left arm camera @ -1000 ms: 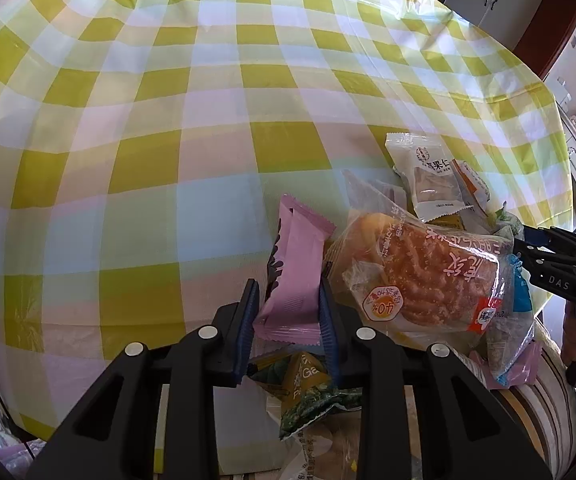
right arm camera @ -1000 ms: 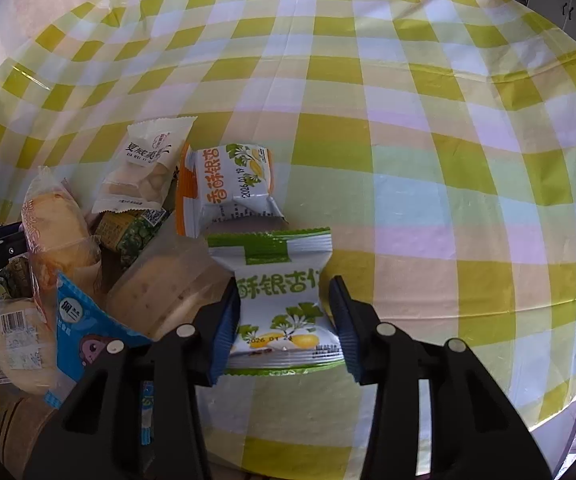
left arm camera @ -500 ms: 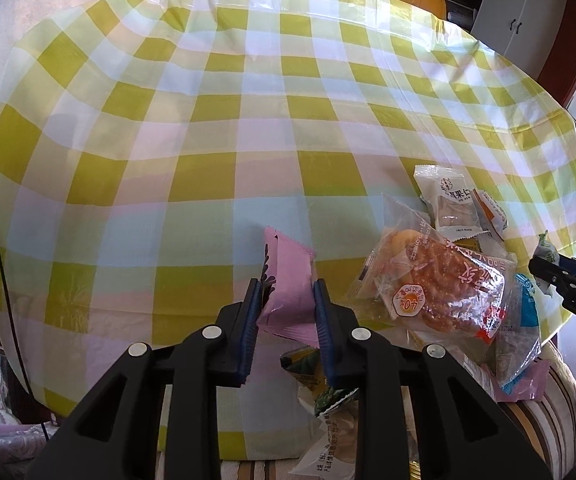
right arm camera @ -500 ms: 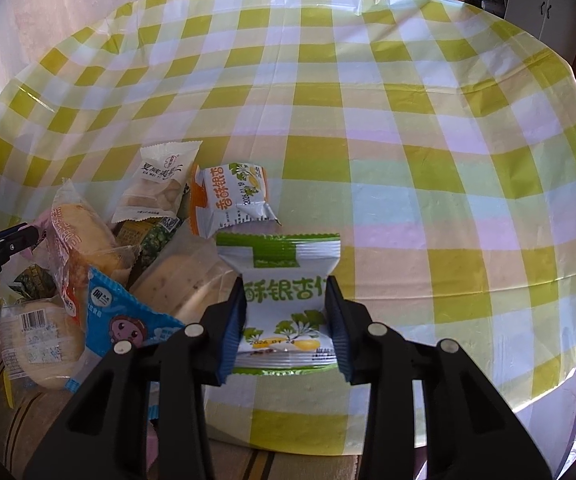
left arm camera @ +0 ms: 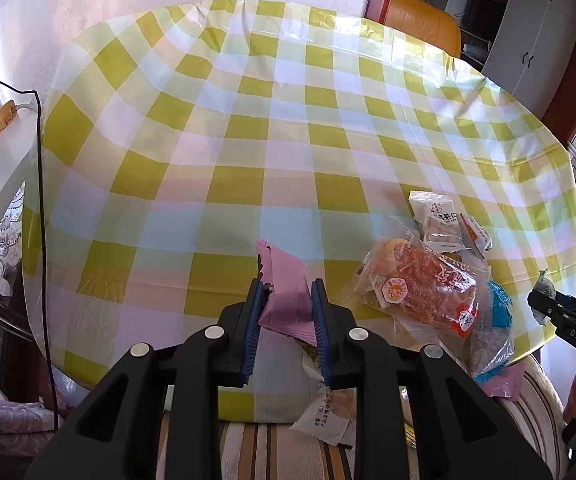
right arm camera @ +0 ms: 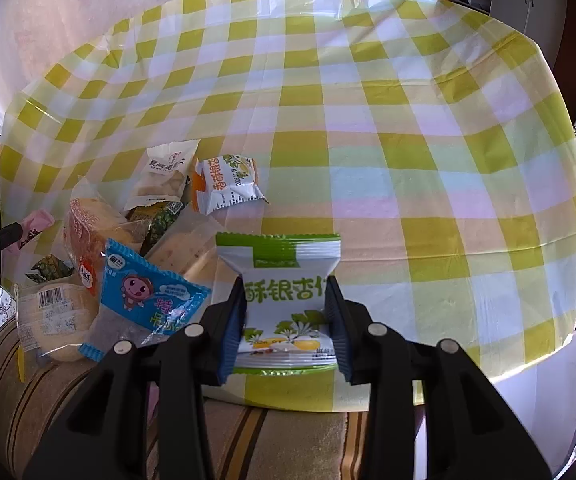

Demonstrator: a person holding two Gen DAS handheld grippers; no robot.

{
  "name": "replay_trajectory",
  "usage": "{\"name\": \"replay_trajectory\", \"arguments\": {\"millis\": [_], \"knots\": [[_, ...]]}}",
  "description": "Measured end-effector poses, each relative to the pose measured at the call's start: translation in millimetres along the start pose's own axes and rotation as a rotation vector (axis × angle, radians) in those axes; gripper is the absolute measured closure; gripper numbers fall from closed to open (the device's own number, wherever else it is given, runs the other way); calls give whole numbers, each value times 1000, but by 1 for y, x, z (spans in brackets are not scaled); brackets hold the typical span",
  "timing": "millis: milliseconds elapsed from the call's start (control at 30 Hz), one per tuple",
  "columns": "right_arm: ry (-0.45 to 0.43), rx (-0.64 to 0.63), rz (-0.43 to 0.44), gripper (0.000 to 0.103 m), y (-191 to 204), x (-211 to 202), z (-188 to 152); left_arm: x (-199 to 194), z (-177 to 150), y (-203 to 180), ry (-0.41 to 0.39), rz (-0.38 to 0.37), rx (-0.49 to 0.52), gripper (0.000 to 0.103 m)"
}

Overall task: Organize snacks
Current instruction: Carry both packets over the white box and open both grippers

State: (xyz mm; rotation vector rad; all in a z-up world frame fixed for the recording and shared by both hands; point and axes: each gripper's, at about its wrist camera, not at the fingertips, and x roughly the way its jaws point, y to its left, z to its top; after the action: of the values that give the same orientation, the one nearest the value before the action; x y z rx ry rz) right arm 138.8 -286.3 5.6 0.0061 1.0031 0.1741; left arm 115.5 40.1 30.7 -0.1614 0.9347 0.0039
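My left gripper (left arm camera: 286,292) is shut on a pink snack packet (left arm camera: 284,292) and holds it above the near edge of the checked table (left arm camera: 248,140). My right gripper (right arm camera: 286,292) is shut on a green-and-white snack packet (right arm camera: 284,280), also lifted above the near edge. A pile of snacks lies by that edge: a bun in a clear bag (left arm camera: 419,292), a blue packet (right arm camera: 148,300), a white-and-orange packet (right arm camera: 226,184) and a beige packet (right arm camera: 164,176). The right gripper shows at the right of the left wrist view (left arm camera: 537,302).
A wrapped bun (right arm camera: 52,320) and another packet (left arm camera: 327,412) lie off the table on a striped cushion (right arm camera: 288,440). An orange chair (left arm camera: 423,20) stands behind the table. A black cable (left arm camera: 40,160) hangs at the left. White cabinets (left arm camera: 527,40) are at the back right.
Both grippers have pulled back and up from the table with their packets held. More of the table and room shows now.
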Motion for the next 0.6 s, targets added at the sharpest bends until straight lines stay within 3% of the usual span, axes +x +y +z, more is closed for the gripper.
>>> {"name": "replay_trajectory", "arguments": {"millis": [300, 600], "knots": [[-18, 24, 2, 64, -10, -16, -11, -41, -4, -33, -55, -75, 52, 80], [-42, 96, -49, 64, -50, -42, -34, -49, -13, -121, -36, -266, 190, 80]]}}
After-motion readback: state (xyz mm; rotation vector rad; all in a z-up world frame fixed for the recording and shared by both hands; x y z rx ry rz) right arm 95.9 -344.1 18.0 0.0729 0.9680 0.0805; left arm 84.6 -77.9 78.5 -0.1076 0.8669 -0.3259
